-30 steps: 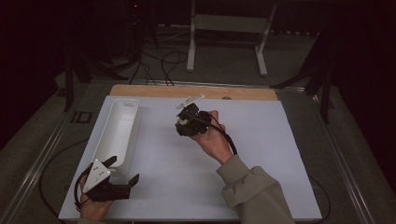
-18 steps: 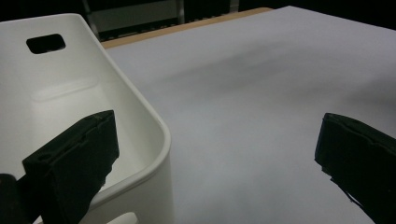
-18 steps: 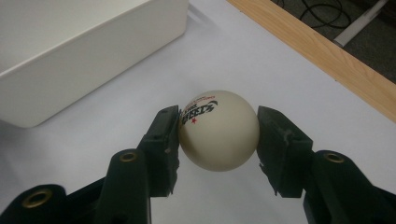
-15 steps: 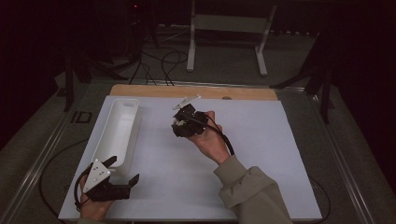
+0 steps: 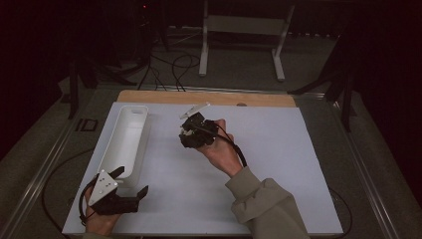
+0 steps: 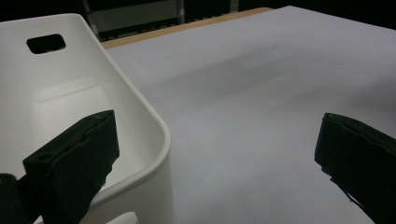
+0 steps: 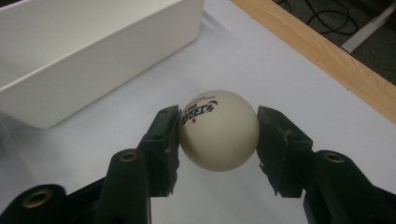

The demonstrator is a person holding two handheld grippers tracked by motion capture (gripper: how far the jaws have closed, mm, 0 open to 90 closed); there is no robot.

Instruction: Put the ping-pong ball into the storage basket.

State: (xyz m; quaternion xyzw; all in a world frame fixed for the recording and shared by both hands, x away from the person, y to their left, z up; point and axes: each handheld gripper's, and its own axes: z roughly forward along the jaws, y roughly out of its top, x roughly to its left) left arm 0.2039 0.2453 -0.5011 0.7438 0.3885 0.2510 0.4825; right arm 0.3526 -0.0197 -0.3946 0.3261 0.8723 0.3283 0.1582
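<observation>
Clamping a white table-tennis ball between its two black jaws, the right gripper sits above the white table sheet near the middle of the table, a little toward the far side. In the right gripper view the ball fills the gap between the pads, both pressing on its sides, and red and black print shows on its upper left. In that view a long white bin lies beyond the ball, apart from it, and the wooden table edge runs along the far side of the sheet. In the high view the right gripper is held by a hand in an olive sleeve and stands to the right of the bin, not touching it. The left gripper rests at the near left corner of the sheet, just beside the bin's near end. In the left gripper view its jaws are spread wide with nothing between them, and the bin's rounded near corner sits just beside the left-hand jaw.
</observation>
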